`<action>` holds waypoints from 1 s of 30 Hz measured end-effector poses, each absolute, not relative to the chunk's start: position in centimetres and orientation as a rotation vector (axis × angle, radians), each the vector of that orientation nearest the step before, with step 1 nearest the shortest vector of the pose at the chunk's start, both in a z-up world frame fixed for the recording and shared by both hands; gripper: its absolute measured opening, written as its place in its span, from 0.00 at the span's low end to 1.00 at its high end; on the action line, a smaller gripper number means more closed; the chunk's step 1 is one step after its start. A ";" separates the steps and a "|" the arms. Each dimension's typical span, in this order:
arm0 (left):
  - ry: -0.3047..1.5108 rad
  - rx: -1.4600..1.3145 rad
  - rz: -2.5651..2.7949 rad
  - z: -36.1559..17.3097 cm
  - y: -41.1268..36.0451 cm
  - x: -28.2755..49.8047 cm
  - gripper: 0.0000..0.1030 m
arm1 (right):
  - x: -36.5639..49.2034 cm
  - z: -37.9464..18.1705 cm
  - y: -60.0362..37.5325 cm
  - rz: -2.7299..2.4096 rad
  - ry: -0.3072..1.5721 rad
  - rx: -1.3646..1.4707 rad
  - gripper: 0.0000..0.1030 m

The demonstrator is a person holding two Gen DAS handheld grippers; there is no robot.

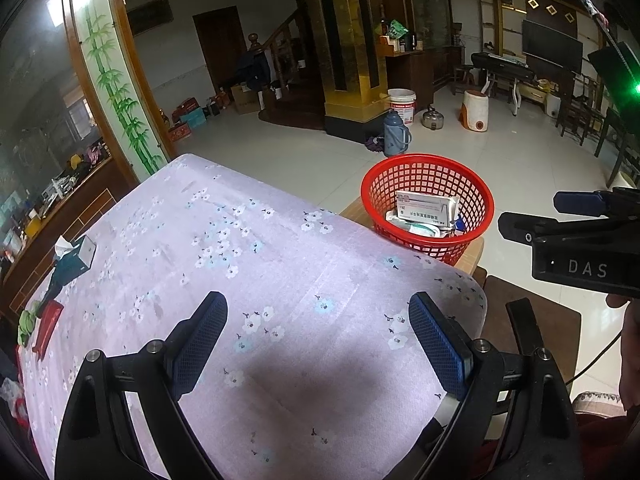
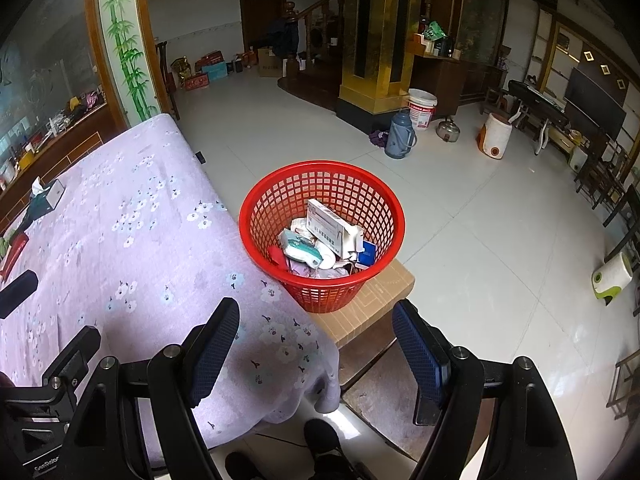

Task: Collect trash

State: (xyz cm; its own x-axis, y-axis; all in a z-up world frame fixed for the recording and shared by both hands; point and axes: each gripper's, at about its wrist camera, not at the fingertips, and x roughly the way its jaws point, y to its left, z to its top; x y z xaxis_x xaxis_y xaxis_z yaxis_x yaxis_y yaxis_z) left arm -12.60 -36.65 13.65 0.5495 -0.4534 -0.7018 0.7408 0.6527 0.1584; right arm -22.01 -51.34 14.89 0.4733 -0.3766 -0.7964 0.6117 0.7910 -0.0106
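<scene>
Left edge of left view: tissue box [image 1: 76,254], red packet [image 1: 48,330] on table [image 1: 280,280]; whether trash, we cannot tell. Centre: left gripper [image 1: 318,338] wide open, empty, over bare cloth. Right of centre: basket [image 1: 427,206] on stool [image 2: 368,304] touching table corner, trash [image 2: 324,240] inside. Right gripper [image 2: 316,346] wide open, empty. We judge: confirm leftovers before reaching; drop over basket middle.

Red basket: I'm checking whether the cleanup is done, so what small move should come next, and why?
Probably swing the left gripper toward the table's far left end. Both grippers are open and hold nothing, the red basket already holds a white box and wrappers, and the cloth near them is bare. The only loose things left are a red packet and green item there; whether they are trash is unclear.
</scene>
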 end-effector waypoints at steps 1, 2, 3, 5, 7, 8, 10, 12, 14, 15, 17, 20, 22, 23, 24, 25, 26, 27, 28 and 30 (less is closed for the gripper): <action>0.673 0.474 -0.739 13.6 -36.6 -12.6 0.88 | -22.0 14.9 -51.4 -0.615 0.891 0.293 0.80; 0.674 0.474 -0.738 13.6 -36.7 -12.6 0.88 | -21.9 14.9 -51.5 -0.615 0.891 0.292 0.80; 0.676 0.474 -0.738 13.6 -36.7 -12.5 0.88 | -21.8 14.9 -51.6 -0.614 0.892 0.292 0.80; 0.683 0.469 -0.735 13.5 -36.6 -12.4 0.88 | -21.7 14.9 -51.6 -0.612 0.893 0.292 0.80; 0.698 0.458 -0.730 13.4 -36.4 -12.1 0.88 | -21.3 14.7 -51.8 -0.604 0.899 0.289 0.80; 0.709 0.449 -0.728 13.3 -36.2 -11.9 0.88 | -21.0 14.6 -51.8 -0.597 0.904 0.286 0.80; 0.738 0.429 -0.719 13.1 -35.7 -11.5 0.88 | -20.3 14.3 -51.8 -0.578 0.918 0.280 0.80; 0.773 0.397 -0.693 12.7 -34.6 -10.8 0.88 | -19.2 13.7 -51.4 -0.550 0.937 0.272 0.80; 0.799 0.370 -0.658 12.3 -33.2 -10.2 0.88 | -18.2 13.1 -50.7 -0.523 0.953 0.264 0.80; 0.811 0.357 -0.626 12.0 -32.2 -9.9 0.88 | -17.4 12.8 -50.1 -0.501 0.965 0.256 0.80; 0.828 0.335 -0.567 11.6 -30.2 -9.3 0.88 | -16.1 12.1 -48.6 -0.454 0.986 0.237 0.80; 0.864 0.282 -0.474 10.9 -26.5 -8.3 0.88 | -13.5 11.1 -45.4 -0.364 1.017 0.187 0.80; 0.898 0.230 -0.394 10.3 -23.2 -7.5 0.88 | -11.8 10.4 -42.9 -0.299 1.032 0.149 0.80; 0.912 0.205 -0.359 9.9 -21.5 -7.3 0.88 | -11.0 10.1 -41.6 -0.268 1.039 0.132 0.80; 0.924 0.174 -0.319 9.5 -19.5 -7.0 0.88 | -9.9 9.6 -39.7 -0.224 1.045 0.110 0.80; 0.932 0.147 -0.283 9.1 -17.8 -6.8 0.88 | -9.4 9.3 -38.7 -0.197 1.049 0.101 0.80; 0.938 0.123 -0.246 8.7 -16.1 -6.7 0.88 | -8.6 8.9 -37.2 -0.163 1.056 0.091 0.80; 0.948 0.103 -0.211 8.2 -14.4 -6.6 0.88 | -7.7 8.3 -35.6 -0.127 1.062 0.080 0.80; 0.965 0.089 -0.174 7.5 -12.7 -6.3 0.88 | -7.0 7.9 -34.2 -0.100 1.064 0.068 0.80; 1.003 0.056 -0.107 6.0 -9.0 -5.6 0.88 | -5.4 6.6 -31.0 -0.041 1.078 0.042 0.80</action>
